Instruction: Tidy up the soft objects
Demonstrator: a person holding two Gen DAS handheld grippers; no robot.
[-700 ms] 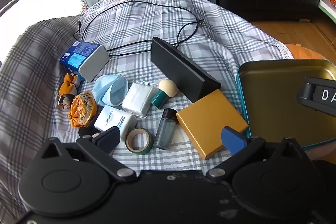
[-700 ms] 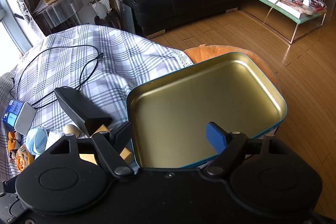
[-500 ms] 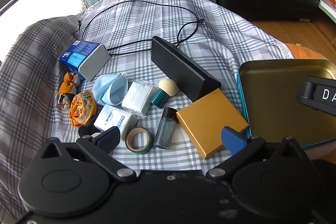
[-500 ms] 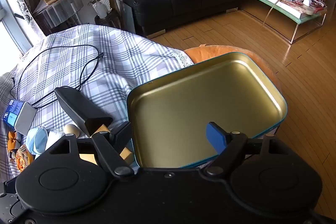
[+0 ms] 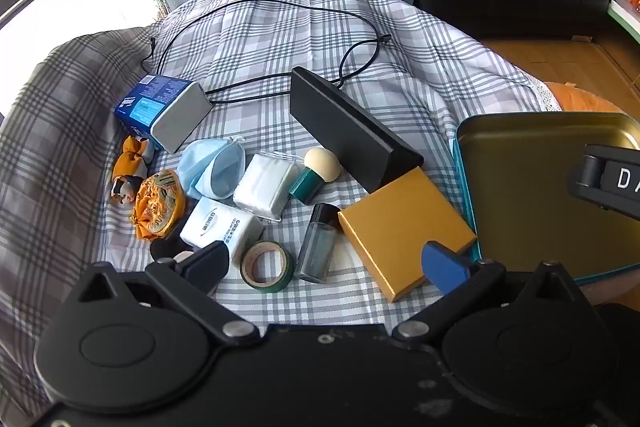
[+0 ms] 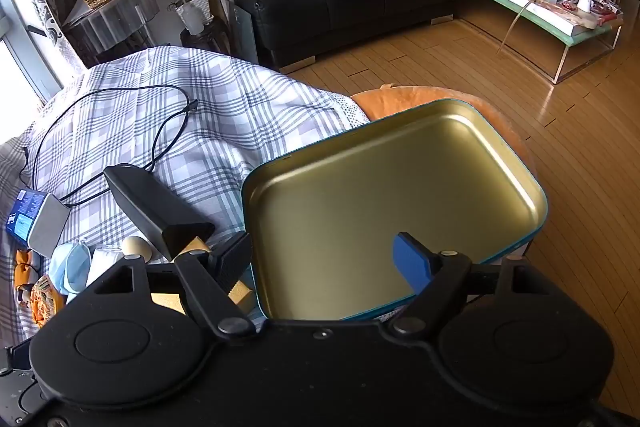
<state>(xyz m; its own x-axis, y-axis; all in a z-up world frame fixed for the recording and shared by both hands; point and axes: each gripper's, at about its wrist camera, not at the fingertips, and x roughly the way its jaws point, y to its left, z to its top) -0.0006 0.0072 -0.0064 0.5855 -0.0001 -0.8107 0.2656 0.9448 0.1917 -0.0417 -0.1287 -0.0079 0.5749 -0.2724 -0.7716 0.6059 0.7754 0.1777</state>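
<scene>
Gold-lined and bare inside, the tin tray [image 6: 394, 211] is sitting at the right edge of the checked cloth [image 5: 280, 39], waiting for soft things. The left gripper [image 5: 324, 261] is hovering with its jaws spread wide and holding nothing, above the clutter; the right gripper [image 6: 322, 259] is likewise spread and gripping nothing, hanging over the tray's near rim.

In the left wrist view the soft items are clustering around nine o'clock from the gold box [image 5: 404, 227]: the blue face mask [image 5: 212, 167], the white cotton pads [image 5: 266, 187], the tissue pack [image 5: 220, 227] and the orange scrunchie [image 5: 158, 203]. The mask is lying crumpled with its long axis running roughly from ten o'clock to four o'clock, its open hollow facing four o'clock toward the pads.

Trouble is likely coming from crowding. The tape roll [image 5: 266, 267] and the small bottle [image 5: 316, 243] are lying just beside the tissue pack, so a wide descent could be nudging hard things along or tipping the bottle. The mask's thin fabric may be slipping from a shallow pinch, and its ear loop could be snagging the puff [image 5: 316, 173].
</scene>
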